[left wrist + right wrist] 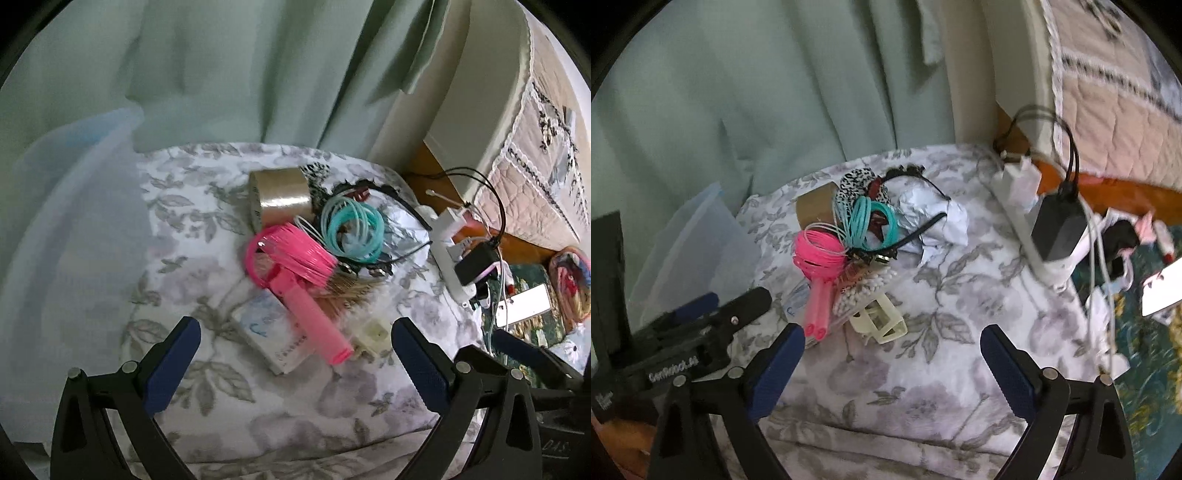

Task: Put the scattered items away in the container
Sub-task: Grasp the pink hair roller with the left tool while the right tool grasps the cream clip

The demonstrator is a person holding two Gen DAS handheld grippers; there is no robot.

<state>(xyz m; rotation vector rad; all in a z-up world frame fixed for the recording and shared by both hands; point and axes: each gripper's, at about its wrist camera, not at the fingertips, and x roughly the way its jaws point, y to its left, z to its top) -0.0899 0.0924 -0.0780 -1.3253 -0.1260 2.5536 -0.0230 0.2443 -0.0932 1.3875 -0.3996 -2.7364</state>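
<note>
- Left gripper hangs over the floral bed cover, fingers spread wide, nothing between them.
- Right gripper likewise: fingers apart and empty, poised above the cover just short of the pile.
- The pile sits mid-cover: a pink coil on its pink handle lies across a white box, a teal coil touching behind it.
- Tape roll stands at the back of the heap, with a black headband curving over crumpled paper.
- Cotton swabs in a clear bag and a cream hair clip lie at the near edge.
- The container, a translucent tub, stands at the left, beside the cover and against the green curtain.
- A power strip with a black charger lies to the right of the cover.
</note>
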